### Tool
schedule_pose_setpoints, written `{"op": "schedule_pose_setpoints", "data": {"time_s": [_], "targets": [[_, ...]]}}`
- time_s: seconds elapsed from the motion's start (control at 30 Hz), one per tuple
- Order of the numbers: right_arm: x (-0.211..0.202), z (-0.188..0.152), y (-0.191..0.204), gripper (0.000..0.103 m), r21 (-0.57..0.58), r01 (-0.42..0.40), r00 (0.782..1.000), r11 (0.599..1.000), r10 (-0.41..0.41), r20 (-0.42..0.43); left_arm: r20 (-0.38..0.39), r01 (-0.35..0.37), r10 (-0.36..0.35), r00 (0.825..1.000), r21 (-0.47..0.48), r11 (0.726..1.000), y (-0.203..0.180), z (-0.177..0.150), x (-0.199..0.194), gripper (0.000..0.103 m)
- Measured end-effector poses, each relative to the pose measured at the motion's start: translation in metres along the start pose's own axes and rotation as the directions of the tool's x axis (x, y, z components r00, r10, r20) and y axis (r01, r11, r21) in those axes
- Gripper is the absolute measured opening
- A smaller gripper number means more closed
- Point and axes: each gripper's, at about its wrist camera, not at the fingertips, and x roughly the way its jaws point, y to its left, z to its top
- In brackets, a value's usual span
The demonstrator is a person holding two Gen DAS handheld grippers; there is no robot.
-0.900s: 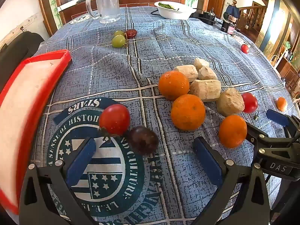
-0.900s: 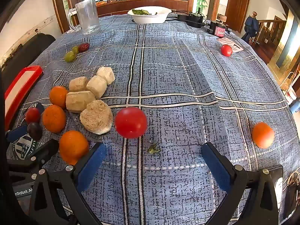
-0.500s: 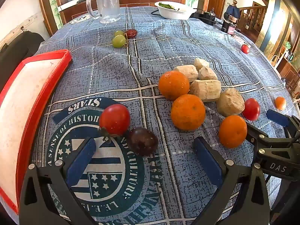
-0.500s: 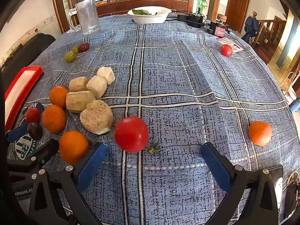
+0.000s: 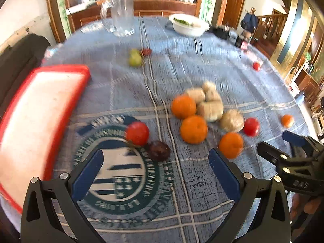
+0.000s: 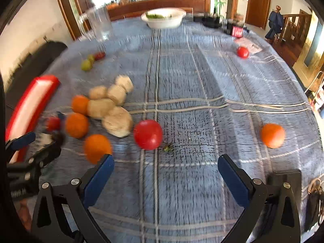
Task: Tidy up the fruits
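Note:
Fruit lies scattered on a blue plaid tablecloth. My left gripper [image 5: 155, 159] is open and empty, just short of a red tomato [image 5: 137, 133] and a dark plum [image 5: 158, 150]. Three oranges [image 5: 193, 129] and several beige lumps [image 5: 210, 108] lie right of them. My right gripper [image 6: 165, 167] is open and empty, just short of a large red tomato [image 6: 147, 134] with a loose green stem [image 6: 168, 148] beside it. A lone orange [image 6: 272, 135] lies to the right. Both views are motion-blurred.
A red-rimmed white tray [image 5: 36, 117] lies at the left table edge. Green grapes and a red fruit [image 5: 137, 57] lie further back, with a glass pitcher [image 5: 121, 18] and a white bowl [image 5: 188, 26] behind. A small tomato [image 6: 242, 52] lies at the far right.
Both grippers have pulled back and lifted a little, so the fruit sits further from the fingers. The large tomato rolled a little nearer the right gripper earlier. Nothing was taken hold of.

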Motion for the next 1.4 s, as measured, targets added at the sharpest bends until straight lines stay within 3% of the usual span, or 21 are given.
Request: {"op": "schedule_pose_setpoints", "data": {"time_s": [0.2, 0.37, 1.4], "targets": [[-0.044, 0.003, 0.01, 0.103, -0.006, -0.029, 0.994, 1.0, 0.029, 0.106, 0.059, -0.018, 0.018, 0.998, 0.004, 1.0, 0.009, 0.014, -0.038, 0.103], [-0.057, 0.013, 0.013, 0.103, -0.012, -0.026, 0.99, 1.0, 0.027, 0.142, 0.067, -0.009, 0.006, 0.998, 0.047, 0.999, 0.001, 0.021, -0.048, 0.103], [-0.063, 0.005, 0.023, 0.103, -0.004, 0.012, 0.99, 1.0, -0.011, 0.142, 0.041, 0.036, -0.039, 0.998, 0.073, 0.997, 0.004, 0.017, -0.046, 0.103]]}}
